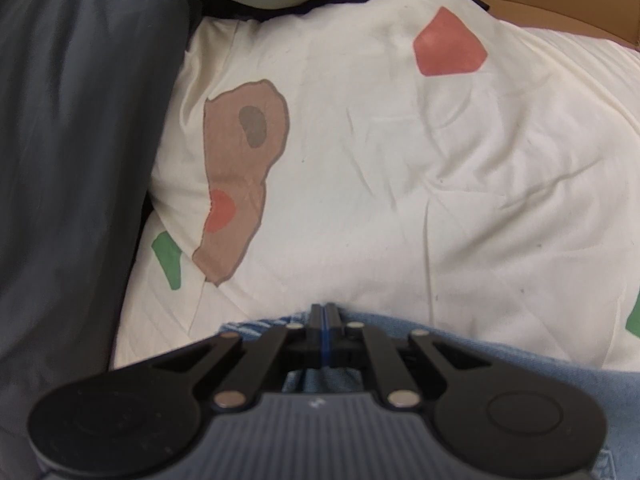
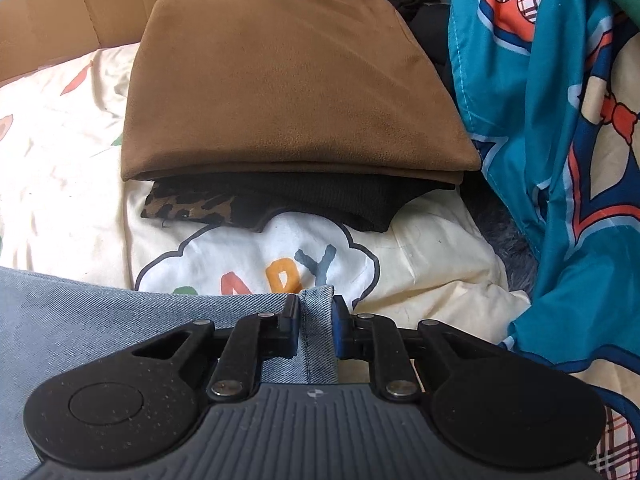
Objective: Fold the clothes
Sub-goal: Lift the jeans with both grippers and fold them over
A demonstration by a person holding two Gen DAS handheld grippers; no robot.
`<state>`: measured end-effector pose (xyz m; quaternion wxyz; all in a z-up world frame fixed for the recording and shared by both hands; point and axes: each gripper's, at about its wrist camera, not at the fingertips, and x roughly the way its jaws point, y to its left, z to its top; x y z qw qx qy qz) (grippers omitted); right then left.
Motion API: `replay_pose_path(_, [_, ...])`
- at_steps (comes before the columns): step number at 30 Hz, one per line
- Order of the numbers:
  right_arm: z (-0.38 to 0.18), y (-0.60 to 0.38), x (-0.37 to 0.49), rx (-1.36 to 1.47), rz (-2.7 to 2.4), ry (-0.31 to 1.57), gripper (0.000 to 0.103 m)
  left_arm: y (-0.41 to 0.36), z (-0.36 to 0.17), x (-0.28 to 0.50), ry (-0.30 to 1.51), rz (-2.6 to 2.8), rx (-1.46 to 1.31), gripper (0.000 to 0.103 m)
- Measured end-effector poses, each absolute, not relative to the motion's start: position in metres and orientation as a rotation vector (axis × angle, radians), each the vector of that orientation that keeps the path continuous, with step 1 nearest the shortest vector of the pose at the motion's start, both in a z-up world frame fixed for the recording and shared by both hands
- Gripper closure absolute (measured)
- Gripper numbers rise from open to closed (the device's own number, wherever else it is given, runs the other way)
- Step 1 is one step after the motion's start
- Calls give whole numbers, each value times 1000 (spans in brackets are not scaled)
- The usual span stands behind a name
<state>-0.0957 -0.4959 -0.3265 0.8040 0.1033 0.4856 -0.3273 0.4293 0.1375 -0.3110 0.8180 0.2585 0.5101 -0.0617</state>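
Cream bedding [image 1: 400,160] printed with coloured shapes fills the middle of both views. Denim [image 2: 100,300], the garment being folded, lies along the lower edge of each frame. The left gripper [image 1: 325,316] is fully closed at the denim's edge, apparently pinching it, though the cloth between the tips is hard to see. The right gripper [image 2: 316,322] is nearly closed, its pads pressing a hemmed denim edge standing between them.

To do this step well, I judge both grips should stay firm and move together, keeping the edge taut so the fold lands square.

Only the right view shows the folded stack, a brown garment [image 2: 288,80] on top, and a blue quilt [image 2: 552,120] at right; only the left view shows grey fabric [image 1: 72,160] at left.
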Motion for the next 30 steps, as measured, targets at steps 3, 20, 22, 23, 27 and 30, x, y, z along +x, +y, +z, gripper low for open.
replay_pose_path(3, [-336,-500,-94,238,-700,1055,88,136,-311,429,1074,-133,551,100])
replay_pose_path(20, [-305,-453,-76,309,-468,992,70,196,-243,368,991,-119,455,98])
replay_pose_path(22, [-310,-436,-70,312,-405,1005,70,209,-242,360,998,-96,457,97])
replay_pose_path(23, [-312,-428,-67,312,-376,1011,70,215,-243,356,1004,-88,454,97])
replay_pose_path(27, [-320,-399,-63,325,-297,1032,70,234,-255,349,1040,-77,432,96])
replay_pose_path(30, [-330,-385,-58,315,-259,1063,69,239,-270,349,1055,-82,433,96])
